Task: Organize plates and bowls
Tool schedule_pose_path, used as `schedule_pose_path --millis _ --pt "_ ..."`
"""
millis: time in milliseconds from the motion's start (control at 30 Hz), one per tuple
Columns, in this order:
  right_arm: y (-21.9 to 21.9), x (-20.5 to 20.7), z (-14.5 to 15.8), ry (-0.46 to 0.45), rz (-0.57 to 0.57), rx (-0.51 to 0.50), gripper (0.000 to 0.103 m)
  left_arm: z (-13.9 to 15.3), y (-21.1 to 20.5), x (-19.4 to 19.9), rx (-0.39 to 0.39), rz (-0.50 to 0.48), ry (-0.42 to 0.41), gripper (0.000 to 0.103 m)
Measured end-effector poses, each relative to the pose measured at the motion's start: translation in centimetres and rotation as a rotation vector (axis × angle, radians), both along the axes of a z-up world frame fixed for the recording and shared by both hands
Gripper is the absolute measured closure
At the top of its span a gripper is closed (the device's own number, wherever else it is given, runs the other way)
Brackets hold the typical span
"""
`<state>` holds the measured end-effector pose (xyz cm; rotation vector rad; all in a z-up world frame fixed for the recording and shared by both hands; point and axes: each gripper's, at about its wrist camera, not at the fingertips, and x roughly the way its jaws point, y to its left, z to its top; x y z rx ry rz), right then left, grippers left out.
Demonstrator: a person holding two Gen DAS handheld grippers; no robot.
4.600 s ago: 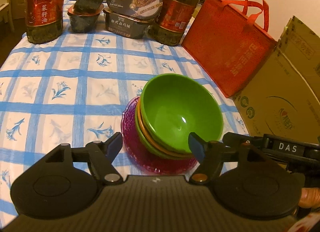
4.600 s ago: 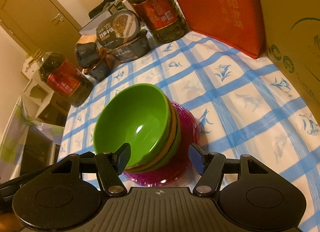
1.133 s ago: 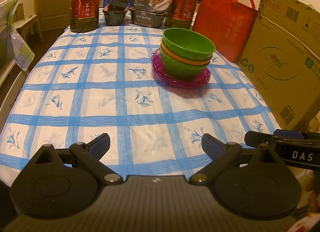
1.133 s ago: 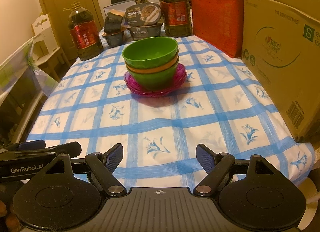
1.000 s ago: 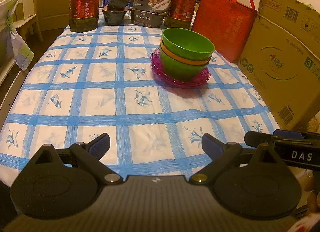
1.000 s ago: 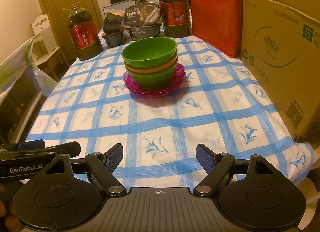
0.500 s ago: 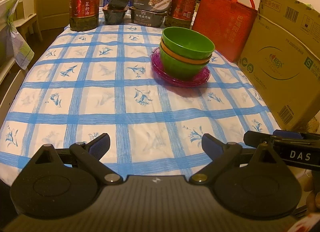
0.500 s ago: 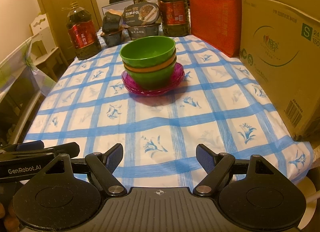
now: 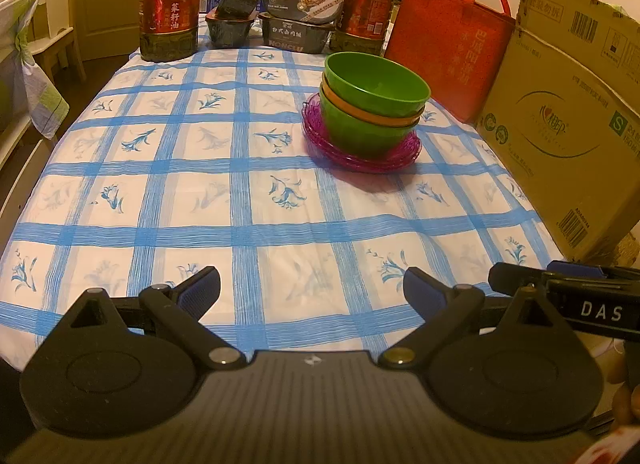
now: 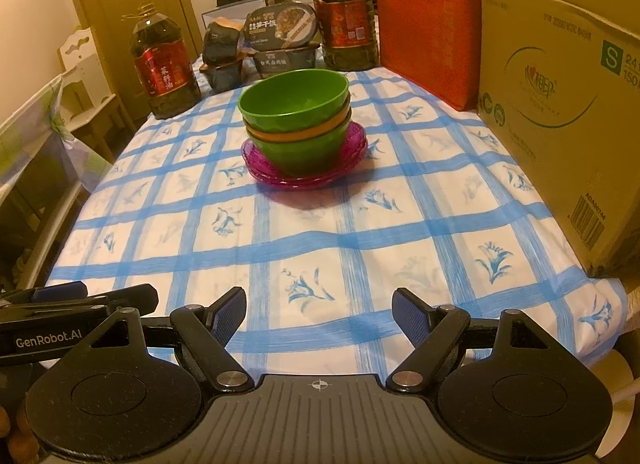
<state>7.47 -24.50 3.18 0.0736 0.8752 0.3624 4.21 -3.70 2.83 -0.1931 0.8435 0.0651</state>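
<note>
The job looks almost done: the round green plastic bowls [image 10: 295,116], with one orange bowl [image 10: 298,133] tucked between them, sit nested on the see-through pink plastic plates [image 10: 305,168], just in front of the big red cloth bag [image 10: 426,30]. The top bowl looks empty. Both the left gripper [image 9: 312,293] and right gripper [image 10: 319,309] hang wide apart with nothing in them, well away from the stack.

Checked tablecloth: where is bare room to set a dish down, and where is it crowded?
Bare: the wide near stretch of blue-checked tablecloth between the open hand-held grippers, left and right, and the stacked green and orange bowls on magenta plates; also everything on the bowls' door side. Crowded: the far edge with oil bottles and meal boxes, and the red bag and cardboard box side.
</note>
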Motion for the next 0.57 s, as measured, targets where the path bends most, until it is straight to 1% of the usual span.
schedule_pose_path --millis 333,567 --pt "-0.28 -0.22 -0.30 0.007 -0.010 0.001 0.023 -0.37 -0.15 -0.09 0.002 -0.004 0.009 0.006" --pt "-0.31 -0.20 -0.33 0.007 -0.010 0.002 0.023 -0.36 -0.15 -0.02 -0.003 -0.003 -0.001 0.006"
